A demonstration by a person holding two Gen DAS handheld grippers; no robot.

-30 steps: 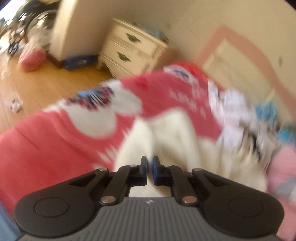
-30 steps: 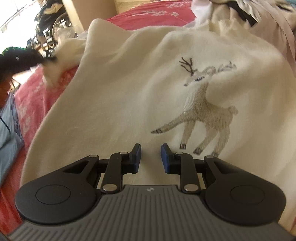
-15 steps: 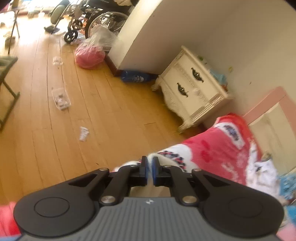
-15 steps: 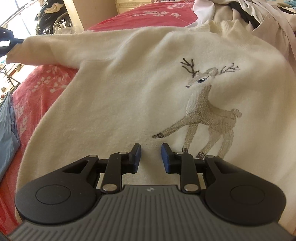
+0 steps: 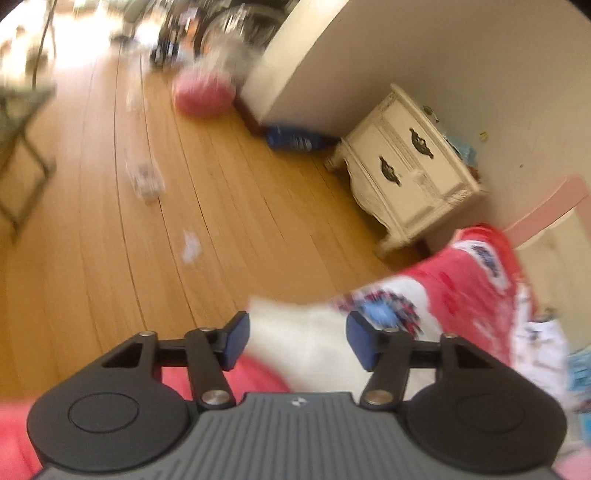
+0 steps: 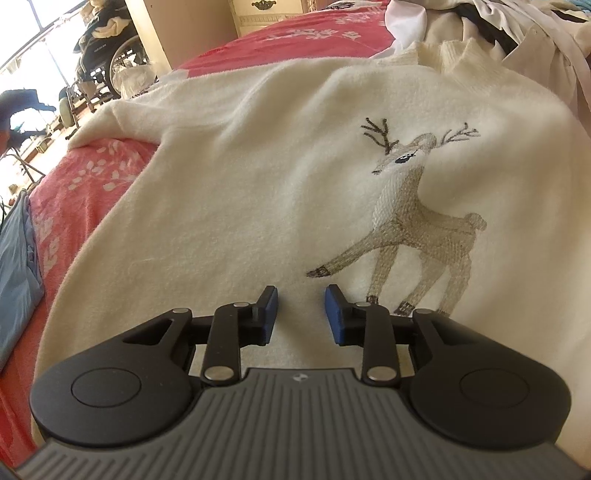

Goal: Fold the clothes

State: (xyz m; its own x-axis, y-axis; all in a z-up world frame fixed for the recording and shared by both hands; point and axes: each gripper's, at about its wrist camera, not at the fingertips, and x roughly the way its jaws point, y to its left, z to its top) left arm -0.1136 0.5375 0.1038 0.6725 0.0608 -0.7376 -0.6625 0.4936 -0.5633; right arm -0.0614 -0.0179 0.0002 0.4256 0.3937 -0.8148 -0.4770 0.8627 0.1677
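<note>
A cream sweater (image 6: 277, 184) with a stitched deer (image 6: 413, 221) lies front up on the red bedspread (image 6: 92, 184). Its sleeve (image 6: 122, 118) stretches out to the left. My right gripper (image 6: 301, 314) hovers over the sweater's lower part, its jaws a little apart and opening, with nothing pinched between them. At the bed's edge my left gripper (image 5: 298, 343) is opening. The cream sleeve end (image 5: 295, 325) lies between and below its blue pads (image 5: 236, 343), which stand clear of the cloth. That view is blurred.
A cream nightstand (image 5: 406, 173) stands by the wall past the bed corner. The wooden floor (image 5: 110, 258) holds a pink bag (image 5: 203, 92), a blue pack (image 5: 291, 138) and scraps. A wheelchair (image 6: 103, 48), a blue cloth (image 6: 18, 240) and piled clothes (image 6: 517, 33) surround the sweater.
My left gripper, shut on the sleeve, drew it out sideways to the bed's edge, then opened its jaws off the cloth. The right gripper kept still and its jaws widened slightly.
</note>
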